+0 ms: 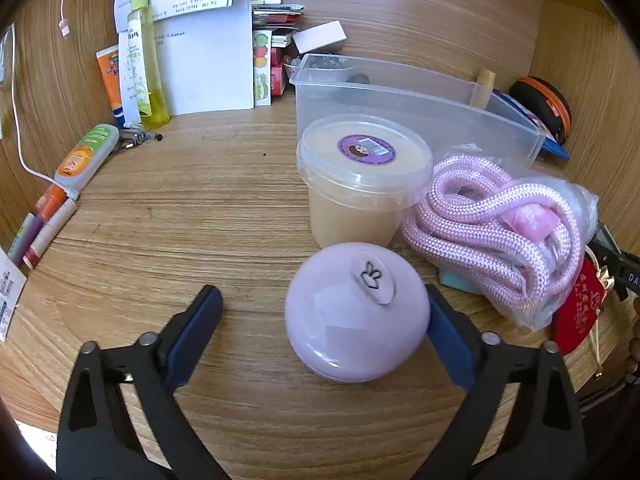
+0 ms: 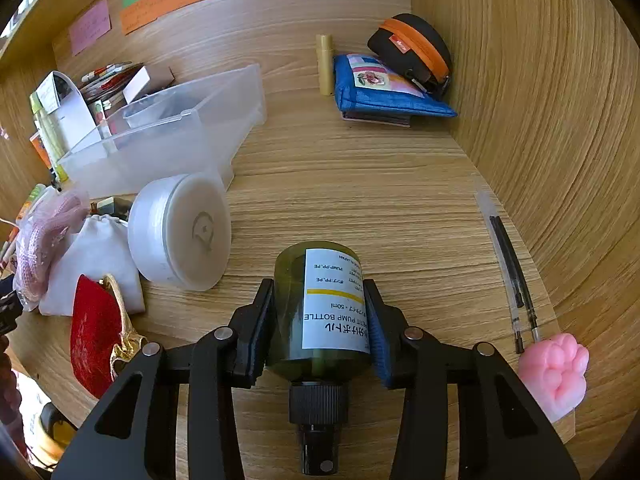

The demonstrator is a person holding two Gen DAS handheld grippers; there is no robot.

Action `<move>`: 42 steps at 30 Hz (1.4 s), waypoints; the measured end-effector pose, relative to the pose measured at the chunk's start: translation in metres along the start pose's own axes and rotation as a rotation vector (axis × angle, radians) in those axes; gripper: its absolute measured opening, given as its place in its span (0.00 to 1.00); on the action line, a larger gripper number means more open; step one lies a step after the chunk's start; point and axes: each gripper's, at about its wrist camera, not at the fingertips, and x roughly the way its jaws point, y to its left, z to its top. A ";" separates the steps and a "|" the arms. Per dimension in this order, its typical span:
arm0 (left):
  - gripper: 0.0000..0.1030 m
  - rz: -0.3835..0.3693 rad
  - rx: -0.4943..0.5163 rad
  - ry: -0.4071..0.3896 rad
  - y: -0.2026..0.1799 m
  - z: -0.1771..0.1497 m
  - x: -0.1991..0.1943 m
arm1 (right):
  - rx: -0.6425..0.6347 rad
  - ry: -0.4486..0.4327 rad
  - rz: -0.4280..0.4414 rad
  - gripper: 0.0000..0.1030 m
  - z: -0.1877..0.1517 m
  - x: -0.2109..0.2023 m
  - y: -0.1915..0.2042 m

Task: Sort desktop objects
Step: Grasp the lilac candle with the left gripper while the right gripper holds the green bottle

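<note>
My left gripper (image 1: pixel 324 312) is open. A round lilac case (image 1: pixel 356 312) with a bunny mark lies on the wooden desk between its fingers, against the right finger (image 1: pixel 450 344) and apart from the left one. My right gripper (image 2: pixel 320 312) is shut on a green pump bottle (image 2: pixel 320 308) with a white label, its black pump end toward the camera. The same round case (image 2: pixel 184 232) shows pale at the left of the right wrist view. A clear plastic bin (image 1: pixel 400 108) stands behind; it also shows in the right wrist view (image 2: pixel 168 140).
A lidded tub (image 1: pixel 360 176) and a bagged pink rope (image 1: pixel 500 232) crowd the case's far right. A red pouch (image 2: pixel 94 340), white pouch (image 2: pixel 96 256), pen refills (image 2: pixel 512 276) and pink paw toy (image 2: pixel 556 372) lie around. Bottles and papers (image 1: pixel 192 40) line the back wall.
</note>
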 end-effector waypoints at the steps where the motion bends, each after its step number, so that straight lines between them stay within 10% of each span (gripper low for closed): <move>1: 0.85 0.000 -0.001 0.003 0.000 0.000 0.001 | 0.002 0.000 0.002 0.37 0.000 0.000 0.000; 8: 0.61 0.007 -0.002 -0.020 0.002 0.000 -0.001 | 0.037 -0.013 0.014 0.37 0.000 -0.007 -0.003; 42: 0.61 -0.028 0.151 -0.158 0.019 0.111 -0.037 | -0.210 -0.154 0.220 0.37 0.100 -0.052 0.084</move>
